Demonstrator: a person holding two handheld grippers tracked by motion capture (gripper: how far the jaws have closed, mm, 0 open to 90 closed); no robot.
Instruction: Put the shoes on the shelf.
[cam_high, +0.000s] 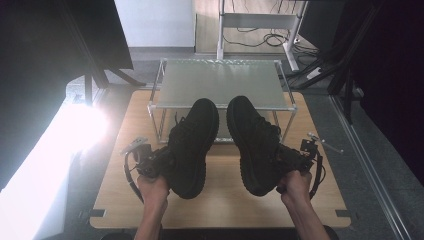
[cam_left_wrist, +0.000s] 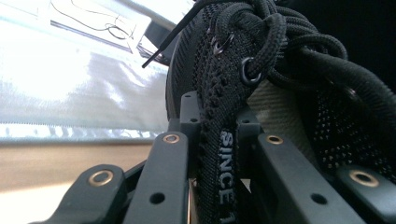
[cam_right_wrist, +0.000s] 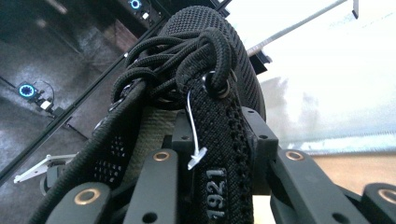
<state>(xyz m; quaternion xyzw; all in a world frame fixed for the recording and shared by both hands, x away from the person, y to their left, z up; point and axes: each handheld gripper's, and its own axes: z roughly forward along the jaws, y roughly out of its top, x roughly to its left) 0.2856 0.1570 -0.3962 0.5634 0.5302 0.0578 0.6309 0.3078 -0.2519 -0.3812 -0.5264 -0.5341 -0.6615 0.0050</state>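
Note:
Two black knit lace-up shoes hang above a wooden table (cam_high: 220, 200), toes pointing away toward a rack. My left gripper (cam_high: 159, 164) is shut on the collar edge of the left shoe (cam_high: 191, 145). In the left gripper view the jaws pinch the shoe's (cam_left_wrist: 261, 70) knit edge, printed "SINCE". My right gripper (cam_high: 290, 159) is shut on the collar edge of the right shoe (cam_high: 252, 142). In the right gripper view the jaws clamp the shoe's (cam_right_wrist: 205, 65) edge, marked "1921", with a white plastic tag (cam_right_wrist: 195, 140) dangling from an eyelet.
A metal-framed rack with a frosted top shelf (cam_high: 220, 82) stands at the table's far side, right behind the shoe toes. A bright light (cam_high: 75, 130) glares at the left. Dark stands and cables surround the table.

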